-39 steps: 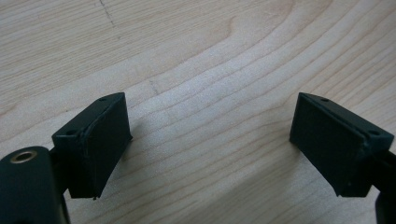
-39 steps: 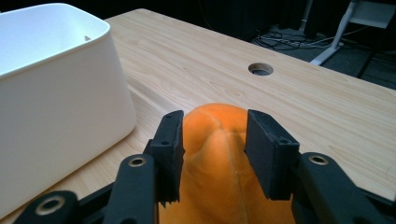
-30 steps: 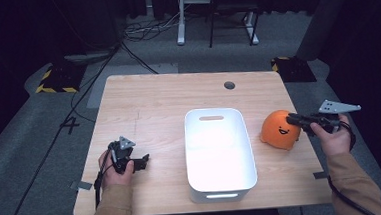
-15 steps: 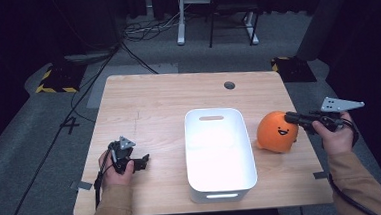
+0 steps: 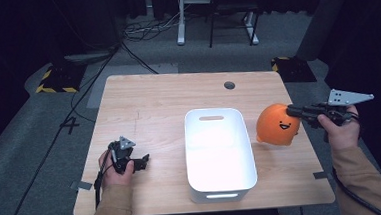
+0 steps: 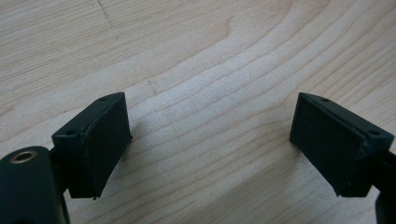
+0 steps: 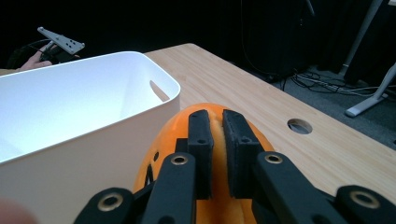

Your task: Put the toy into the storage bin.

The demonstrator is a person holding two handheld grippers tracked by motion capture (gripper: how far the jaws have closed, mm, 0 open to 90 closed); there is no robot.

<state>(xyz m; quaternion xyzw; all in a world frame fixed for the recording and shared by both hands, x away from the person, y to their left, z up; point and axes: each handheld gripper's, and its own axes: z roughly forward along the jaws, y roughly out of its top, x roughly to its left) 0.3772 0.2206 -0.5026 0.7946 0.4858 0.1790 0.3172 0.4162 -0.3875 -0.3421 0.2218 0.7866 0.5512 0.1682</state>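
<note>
An orange soft toy [image 5: 278, 124] with a black smiling face hangs just right of the white bin [image 5: 190, 137], slightly off the table. My right gripper [image 5: 291, 112] is shut on a fold at its top. In the right gripper view the two jaws [image 7: 218, 119] pinch the orange fabric [image 7: 175, 126], with the bin's wall [image 7: 70, 168] close on the left. My left gripper [image 5: 141, 160] rests low over the table near the front left. Its jaws [image 6: 210, 140] stand open over bare wood with nothing between them.
The wooden table [image 5: 153, 105] has a round cable hole [image 5: 229, 85] at the back right. The bin has nothing in it. Desk legs and cables lie on the floor beyond the table's far edge.
My right gripper has carried the orange toy a little to the left, closer to the bin. The left gripper has stayed where it was.
</note>
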